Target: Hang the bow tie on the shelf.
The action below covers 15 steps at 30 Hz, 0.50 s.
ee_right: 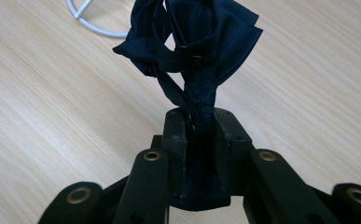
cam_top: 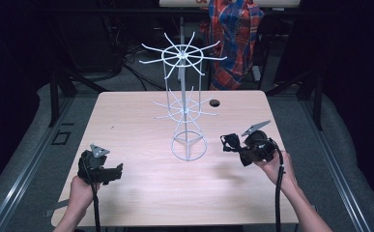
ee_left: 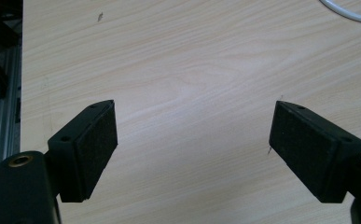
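Left gripper [cam_top: 118, 169] sits low over the table [cam_top: 141, 193] nr the front-left corner, held by the person's left hand [cam_top: 80, 191]; grey three-cornered plate on top, cable trailing back toward the front edge. In the left gripper view its jaws stand wide apart w/ nothing but bare wood between the pads [ee_left: 96, 147]; a small dark speck on the wood toward the far-left edge, and a bit of white ring at the top right of that view.

Mid-table: a white wire rack [cam_top: 187, 104] stands upright, round ring base resting on the surface roughly centre, two tiers of spokes fanning out above it. A small dark hole [cam_top: 215, 103] in the tabletop just right of the rack, nr the back edge.

Right side: right gripper [cam_top: 229, 143] is held above the table nr the right edge, pointing toward the rack's base, right hand [cam_top: 276, 166] behind it. Jaws closed tight on a dark navy fabric item [ee_right: 192, 51]. It's bunched and folded w/ a strap or band around it, poss. a bow or folded cloth piece, hard to say. Fabric pokes out past the jaw tips, off the surface, w/ the rack's base ring just beyond it.

Behind the table's back edge, a red-blue plaid cloth [cam_top: 235, 36] hangs.
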{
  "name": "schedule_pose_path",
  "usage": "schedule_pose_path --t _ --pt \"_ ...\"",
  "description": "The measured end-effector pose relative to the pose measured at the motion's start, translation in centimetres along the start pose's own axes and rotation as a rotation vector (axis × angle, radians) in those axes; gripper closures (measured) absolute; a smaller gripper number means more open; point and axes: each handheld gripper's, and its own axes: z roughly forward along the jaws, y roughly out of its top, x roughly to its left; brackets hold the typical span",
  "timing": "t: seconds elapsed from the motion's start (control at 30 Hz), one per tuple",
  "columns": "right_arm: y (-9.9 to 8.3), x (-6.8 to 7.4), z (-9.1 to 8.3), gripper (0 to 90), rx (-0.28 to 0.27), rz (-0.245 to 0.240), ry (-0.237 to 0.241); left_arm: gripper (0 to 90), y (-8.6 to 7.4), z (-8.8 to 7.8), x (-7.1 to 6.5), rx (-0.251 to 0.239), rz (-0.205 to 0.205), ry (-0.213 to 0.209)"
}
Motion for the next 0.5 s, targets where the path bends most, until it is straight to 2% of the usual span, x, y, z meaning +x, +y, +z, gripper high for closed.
schedule_pose_path --t 0.5 --pt "1.4 0.4 -1.9 76.0 -0.075 -0.014 0.005 15.5 0.0 0.0 0.0 0.002 -0.002 -0.001"
